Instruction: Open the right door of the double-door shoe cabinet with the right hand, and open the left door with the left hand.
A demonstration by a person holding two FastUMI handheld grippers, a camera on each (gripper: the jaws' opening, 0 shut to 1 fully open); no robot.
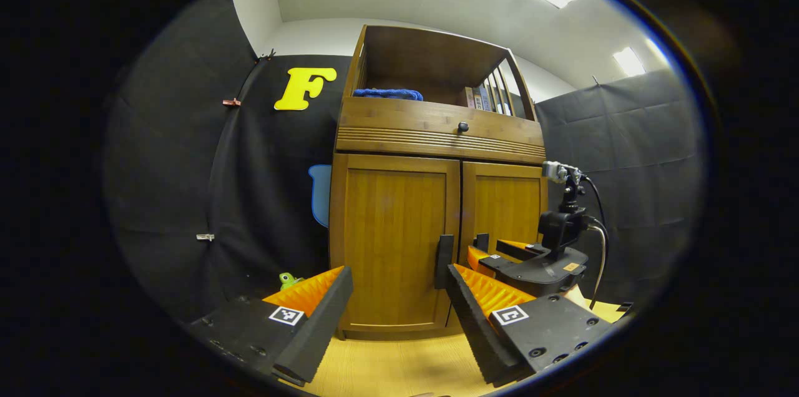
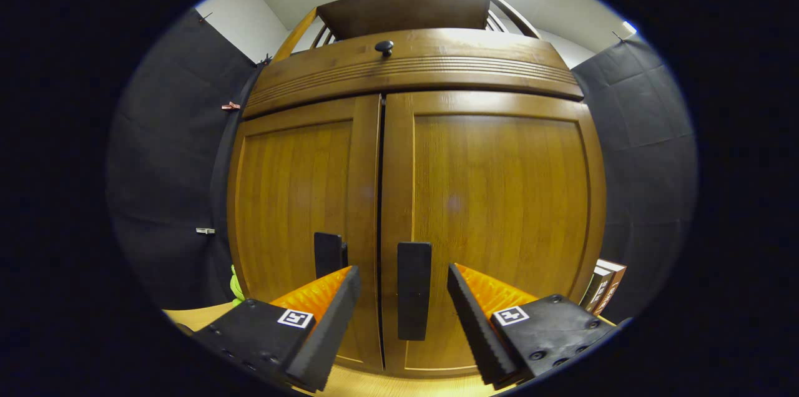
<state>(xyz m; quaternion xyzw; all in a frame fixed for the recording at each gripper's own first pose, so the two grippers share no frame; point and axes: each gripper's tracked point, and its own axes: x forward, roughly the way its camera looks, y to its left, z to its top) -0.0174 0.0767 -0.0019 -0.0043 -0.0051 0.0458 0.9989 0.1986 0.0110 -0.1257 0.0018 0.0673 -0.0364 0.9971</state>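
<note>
The double-door shoe cabinet (image 1: 437,197) stands on a pale wooden floor (image 1: 399,366) against the booth's black cloth wall, and both of its doors are closed. In the left gripper view the left gripper (image 1: 393,303) hangs a little way back from the cabinet with its fingers spread wide, holding nothing; the left door (image 1: 393,241) fills the gap between them, and the left door's dark handle (image 1: 444,261) shows just beside the inner finger. In the same view the right gripper (image 1: 484,253) sits farther off, close to the right door (image 1: 505,203), with a cable trailing from its body. In the right gripper view the right gripper (image 2: 402,316) is near the doors, its fingers parted and pressing on nothing, and the right door's handle (image 2: 414,289) stands upright between them, apart from both. The left door's handle (image 2: 329,254) lies just past the other finger. Above the doors runs a drawer with a small round knob (image 1: 462,127), and on the open shelf over it lie a folded blue cloth (image 1: 387,94) and some books (image 1: 480,99).
</note>
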